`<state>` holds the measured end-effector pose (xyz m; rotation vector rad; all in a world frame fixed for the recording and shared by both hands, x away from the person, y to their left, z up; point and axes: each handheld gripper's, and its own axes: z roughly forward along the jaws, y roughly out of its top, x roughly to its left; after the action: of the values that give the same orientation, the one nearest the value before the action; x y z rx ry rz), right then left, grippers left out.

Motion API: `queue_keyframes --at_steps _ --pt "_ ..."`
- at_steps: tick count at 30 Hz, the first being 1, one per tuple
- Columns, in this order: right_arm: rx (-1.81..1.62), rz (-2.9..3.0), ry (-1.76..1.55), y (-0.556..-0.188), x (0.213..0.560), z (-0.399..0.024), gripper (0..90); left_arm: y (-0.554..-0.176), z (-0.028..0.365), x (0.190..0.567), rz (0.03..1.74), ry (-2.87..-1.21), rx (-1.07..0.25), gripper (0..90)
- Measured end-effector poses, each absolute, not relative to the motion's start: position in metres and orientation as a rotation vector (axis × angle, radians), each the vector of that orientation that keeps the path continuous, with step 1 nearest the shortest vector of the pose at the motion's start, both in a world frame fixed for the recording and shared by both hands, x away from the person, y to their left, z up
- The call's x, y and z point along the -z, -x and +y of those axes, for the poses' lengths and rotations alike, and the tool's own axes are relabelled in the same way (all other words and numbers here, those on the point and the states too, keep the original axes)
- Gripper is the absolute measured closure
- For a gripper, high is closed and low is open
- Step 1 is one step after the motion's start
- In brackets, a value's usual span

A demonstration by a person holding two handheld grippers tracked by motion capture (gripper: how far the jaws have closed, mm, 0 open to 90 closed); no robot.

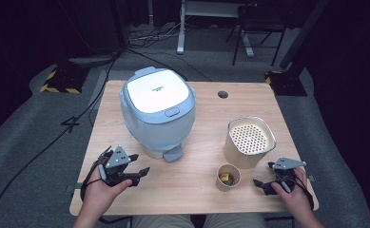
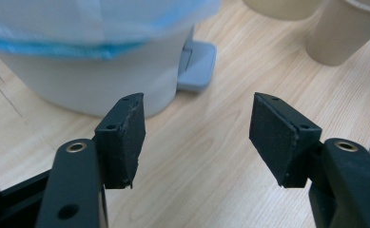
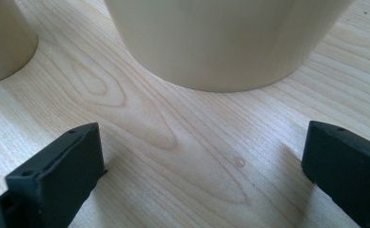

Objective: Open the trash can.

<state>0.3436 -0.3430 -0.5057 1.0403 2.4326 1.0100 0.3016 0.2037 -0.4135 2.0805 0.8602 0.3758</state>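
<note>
Wooden table (image 1: 206, 123) on a grey floor, dark room behind. Rice cooker (image 1: 158, 111) sits left of centre, just ahead of my left gripper (image 1: 136, 167), whose jaws stand partly apart and hold nothing. Tall beige container (image 1: 249, 141) is just ahead of my right gripper (image 1: 264, 182), jaws wide apart, holding nothing. Small paper cup (image 1: 228, 177) lies just left of that gripper.

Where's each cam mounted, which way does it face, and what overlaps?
High view: above the person's side, looking forward and down on the table; forearms, left gripper, right gripper.
Left gripper view: between open jaws toward the rice cooker.
Right gripper view: low, open jaws facing the perforated container.
Shared: small cup.
</note>
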Motion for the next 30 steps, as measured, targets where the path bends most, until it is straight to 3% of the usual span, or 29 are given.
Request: queue_keyframes --at_steps 21,30 --pt "-1.015 2.436 -1.035 -0.344 0.506 -0.343 0.0 -0.315 0.193 0.352 0.611 -1.886 -0.355 45.5" --pt "-1.015 2.436 -1.036 -0.344 0.506 -0.343 0.0 -0.332 0.19 0.326 0.485 -1.885 -0.249 62.5"
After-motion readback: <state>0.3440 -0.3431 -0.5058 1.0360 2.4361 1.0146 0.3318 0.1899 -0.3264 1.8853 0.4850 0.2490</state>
